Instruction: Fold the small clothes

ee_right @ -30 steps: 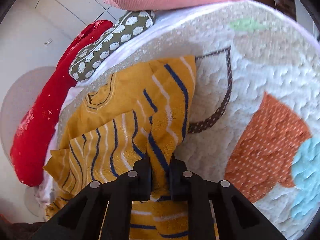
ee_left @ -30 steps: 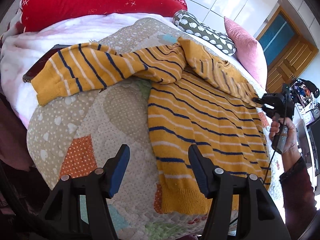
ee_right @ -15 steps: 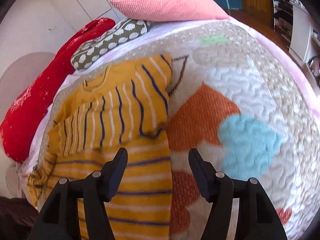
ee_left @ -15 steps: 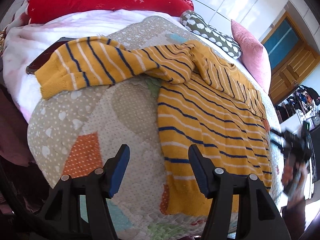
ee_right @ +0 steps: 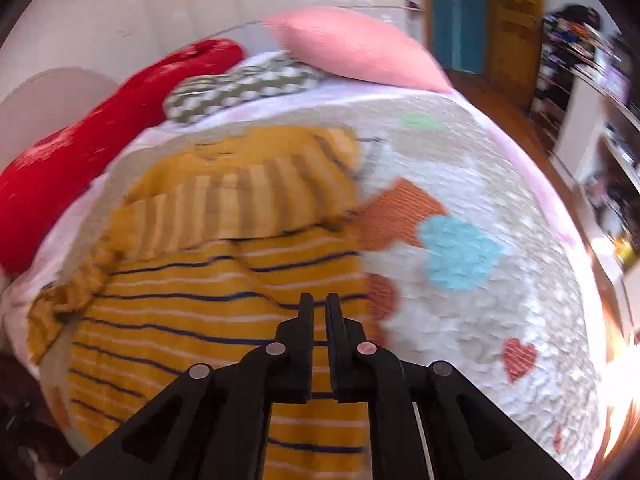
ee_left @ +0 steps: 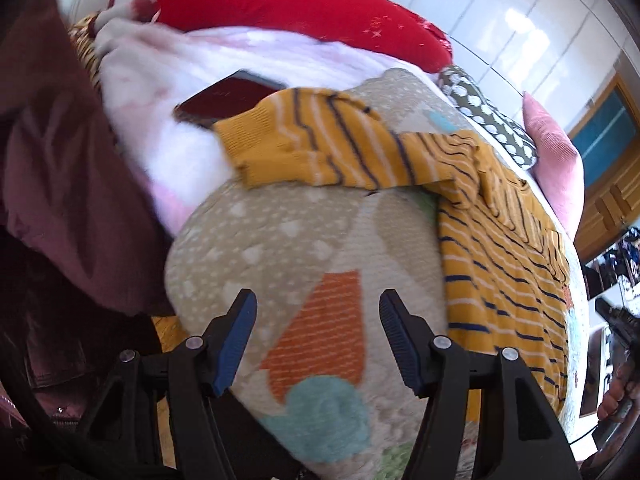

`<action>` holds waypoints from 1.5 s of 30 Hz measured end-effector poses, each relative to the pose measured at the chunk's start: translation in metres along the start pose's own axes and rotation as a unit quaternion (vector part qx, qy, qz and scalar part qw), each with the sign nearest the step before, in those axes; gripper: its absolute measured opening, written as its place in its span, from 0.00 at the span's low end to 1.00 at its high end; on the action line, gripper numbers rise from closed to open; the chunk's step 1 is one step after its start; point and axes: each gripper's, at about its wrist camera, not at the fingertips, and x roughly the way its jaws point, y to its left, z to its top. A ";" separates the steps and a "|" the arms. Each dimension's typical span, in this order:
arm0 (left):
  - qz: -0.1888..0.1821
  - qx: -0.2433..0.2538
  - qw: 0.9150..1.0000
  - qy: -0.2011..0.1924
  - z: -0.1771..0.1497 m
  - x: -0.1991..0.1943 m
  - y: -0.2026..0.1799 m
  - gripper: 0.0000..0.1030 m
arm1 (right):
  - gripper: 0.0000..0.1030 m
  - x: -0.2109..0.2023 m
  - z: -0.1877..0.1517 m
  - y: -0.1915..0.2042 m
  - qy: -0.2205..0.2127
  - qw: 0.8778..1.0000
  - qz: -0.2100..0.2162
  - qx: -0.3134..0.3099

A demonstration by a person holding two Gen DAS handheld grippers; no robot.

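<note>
Patchwork quilt (ee_left: 280,240) under striped yellow sweater (ee_right: 192,312), left gripper (ee_left: 316,336) spread wide and empty, right gripper (ee_right: 319,312) nearly closed, holding nothing.

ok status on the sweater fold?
Left claw open, empty, over quilt. Right claw shut, empty. Sweater flat, one sleeve outstretched, resting on phone.

We see a bed (ee_right: 500,320) under a patchwork quilt (ee_left: 280,248), pillows against a glossy white-tiled wall (ee_left: 520,12), and a wooden door (ee_right: 516,20) beyond.
</note>
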 end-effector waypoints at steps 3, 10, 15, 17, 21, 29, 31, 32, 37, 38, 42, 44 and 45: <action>0.004 -0.019 1.000 0.008 -0.006 -0.001 0.023 0.61 | 0.56 0.003 0.003 0.105 0.006 0.986 0.127 -0.106; 0.008 -0.053 0.998 0.013 -0.020 -0.013 0.068 0.61 | 0.59 0.033 -0.042 0.339 0.037 0.914 0.255 -0.315; -0.006 -0.080 0.996 0.028 -0.022 -0.011 0.089 0.61 | 0.63 0.077 -0.081 0.442 0.069 0.882 0.249 -0.394; -0.014 -0.089 0.995 0.031 -0.021 -0.010 0.093 0.61 | 0.67 0.099 -0.097 0.465 0.085 0.875 0.227 -0.420; -0.026 -0.080 0.996 0.025 -0.013 -0.013 0.087 0.61 | 0.24 0.127 -0.101 0.478 0.107 0.891 0.173 -0.406; -0.043 -0.035 0.998 -0.002 0.007 -0.024 0.049 0.61 | 0.13 -0.002 0.074 0.422 -0.024 0.928 0.286 -0.238; -0.046 -0.024 0.999 -0.007 0.011 -0.025 0.037 0.61 | 0.13 -0.040 0.115 0.388 -0.077 0.933 0.287 -0.202; -0.047 -0.019 0.999 -0.009 0.014 -0.024 0.032 0.61 | 0.13 -0.052 0.132 0.371 -0.098 0.938 0.275 -0.188; -0.050 0.011 0.999 -0.007 0.022 -0.015 -0.002 0.61 | 0.13 -0.034 0.181 0.251 -0.120 0.975 0.152 -0.112; -0.051 0.016 0.999 -0.004 0.023 -0.012 -0.009 0.61 | 0.13 -0.020 0.185 0.224 -0.114 0.981 0.122 -0.095; -0.053 0.035 0.998 0.013 0.025 0.002 -0.033 0.61 | 0.13 0.043 0.190 0.114 -0.085 0.996 0.009 -0.018; -0.054 0.045 0.997 0.021 0.023 0.009 -0.047 0.61 | 0.13 0.072 0.189 0.057 -0.064 0.997 -0.023 0.030; -0.054 0.051 0.997 0.026 0.021 0.014 -0.054 0.61 | 0.13 0.086 0.186 0.031 -0.052 0.997 -0.032 0.054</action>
